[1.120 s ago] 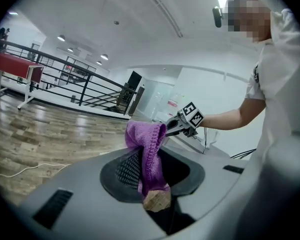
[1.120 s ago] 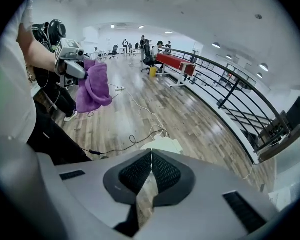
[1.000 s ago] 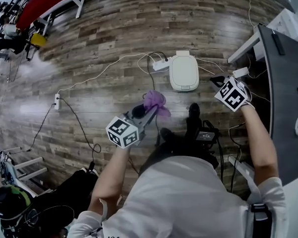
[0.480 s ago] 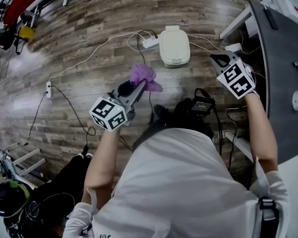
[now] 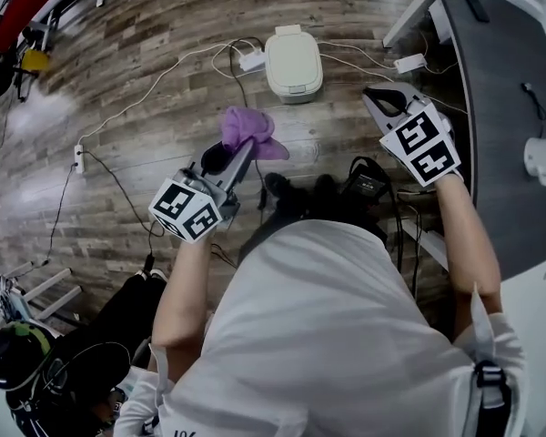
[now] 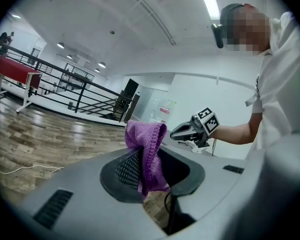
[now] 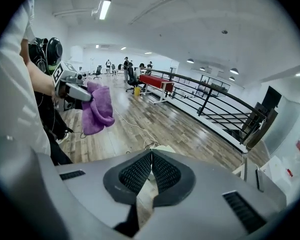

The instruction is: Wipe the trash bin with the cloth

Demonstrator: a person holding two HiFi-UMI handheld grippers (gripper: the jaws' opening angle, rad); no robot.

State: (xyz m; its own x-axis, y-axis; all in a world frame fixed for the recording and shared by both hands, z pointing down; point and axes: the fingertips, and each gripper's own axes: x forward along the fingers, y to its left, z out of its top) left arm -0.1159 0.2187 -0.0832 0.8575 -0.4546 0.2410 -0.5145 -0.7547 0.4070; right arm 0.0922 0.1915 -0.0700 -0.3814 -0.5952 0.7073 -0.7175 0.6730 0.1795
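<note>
**Cloth clamped and held high, bin not yet touched**

A purple cloth was gripped in the left gripper. It was pinched by a fold, so that most of it bunched above the jaws and hung down past them. This was probably done to leave loose fabric free for wiping. The right gripper was held out to the side with its jaws pressed together on nothing, apparently kept spare for steadying. The white trash bin stood on the wooden floor ahead of the person with its lid down. It was well apart from the cloth, so no wiping had begun.

By count, one cloth, one trash bin and two grippers were seen. Three white power strips were counted on the floor, among several cables.
</note>
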